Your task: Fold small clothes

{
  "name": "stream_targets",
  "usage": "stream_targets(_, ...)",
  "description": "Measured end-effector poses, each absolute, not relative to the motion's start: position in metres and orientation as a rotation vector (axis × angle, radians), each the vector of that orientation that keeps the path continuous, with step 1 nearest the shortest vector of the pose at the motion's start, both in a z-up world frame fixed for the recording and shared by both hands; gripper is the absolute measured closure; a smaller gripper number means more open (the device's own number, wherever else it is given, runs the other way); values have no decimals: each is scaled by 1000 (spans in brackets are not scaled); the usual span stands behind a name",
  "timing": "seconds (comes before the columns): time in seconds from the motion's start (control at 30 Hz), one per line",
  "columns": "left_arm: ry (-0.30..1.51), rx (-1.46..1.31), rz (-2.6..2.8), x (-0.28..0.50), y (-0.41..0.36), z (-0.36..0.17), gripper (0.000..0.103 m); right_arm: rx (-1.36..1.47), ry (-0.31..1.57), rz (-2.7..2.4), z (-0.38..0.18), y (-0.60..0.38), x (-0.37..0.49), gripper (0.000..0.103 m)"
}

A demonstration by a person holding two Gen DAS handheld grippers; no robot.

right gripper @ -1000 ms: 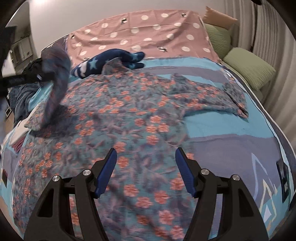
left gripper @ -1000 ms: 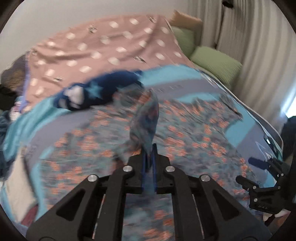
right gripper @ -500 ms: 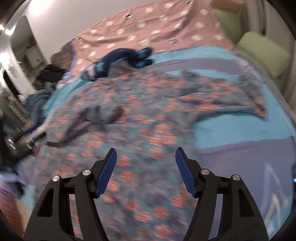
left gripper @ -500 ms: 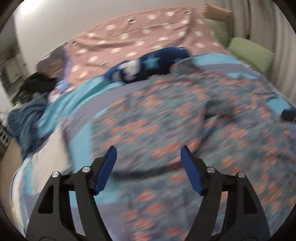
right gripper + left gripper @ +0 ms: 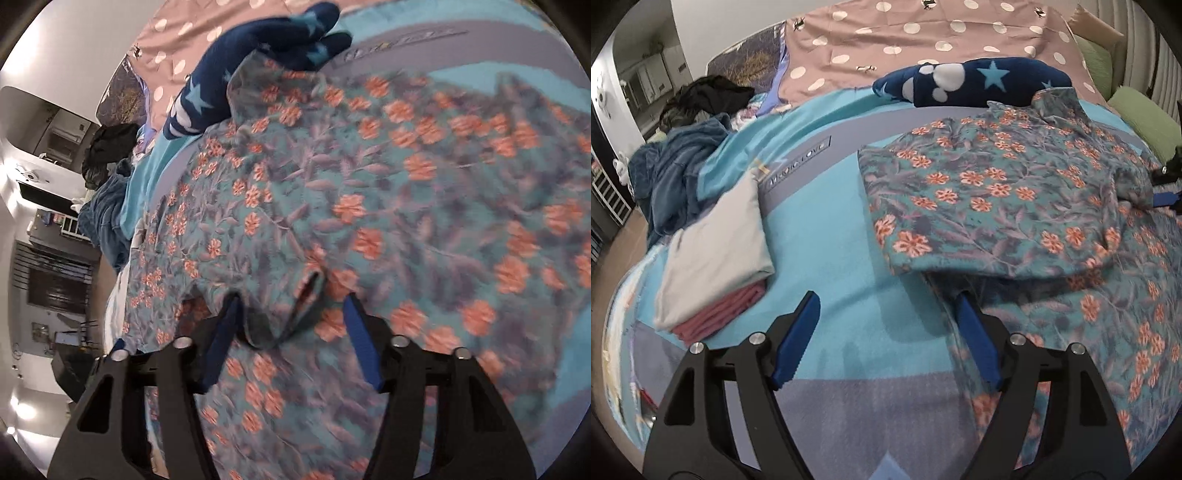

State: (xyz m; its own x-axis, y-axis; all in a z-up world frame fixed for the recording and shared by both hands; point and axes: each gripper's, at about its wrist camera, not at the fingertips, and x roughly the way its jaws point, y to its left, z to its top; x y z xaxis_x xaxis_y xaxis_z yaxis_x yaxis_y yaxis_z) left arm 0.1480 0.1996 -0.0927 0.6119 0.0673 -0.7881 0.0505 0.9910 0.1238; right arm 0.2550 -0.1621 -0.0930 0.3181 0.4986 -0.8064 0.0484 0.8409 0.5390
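A: We have the bed (image 5: 849,236) as our folding surface, which is why the floral top (image 5: 997,192) lies spread over its right half, one side already turned in over the body so the fold line faces us.

B: And the folded stack (image 5: 713,251) sits on the left edge, well apart from it, so finished pieces stay out of our way. The starry blanket (image 5: 979,85) only touches the top at its far collar end.

A: Our left gripper (image 5: 886,332) hangs over bare sheet just beside the top's near left edge, jaws wide, still spreading and holding nothing. We judge it is lining up for that lower edge.

B: Our right gripper (image 5: 291,336) is down on the fabric, jaws closing. A raised fold (image 5: 280,314) stands between them, against the left pad; the right pad looks clear of it, so no pinch yet.
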Motion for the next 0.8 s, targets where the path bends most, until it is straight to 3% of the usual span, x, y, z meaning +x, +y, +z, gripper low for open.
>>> stream_targets(0.07,913,128,16,156,201,-96,25,470,1224,344,-92,-148,260,95)
stream_targets(0.23,915,116,24,169,201,-100,23,369,1038,345,-44,-148,263,99)
stream_targets(0.4,908,114,28,173,201,-101,21,228,917,249,-6,-179,272,99)
stream_targets(0.5,901,114,37,174,200,-103,21,148,938,90,-25,-203,284,91)
stream_targets(0.67,898,122,48,173,199,-102,21,280,1029,105,-55,-235,275,72)
stream_targets(0.8,894,135,53,175,194,-100,21,372,1055,164,-63,-242,268,66)
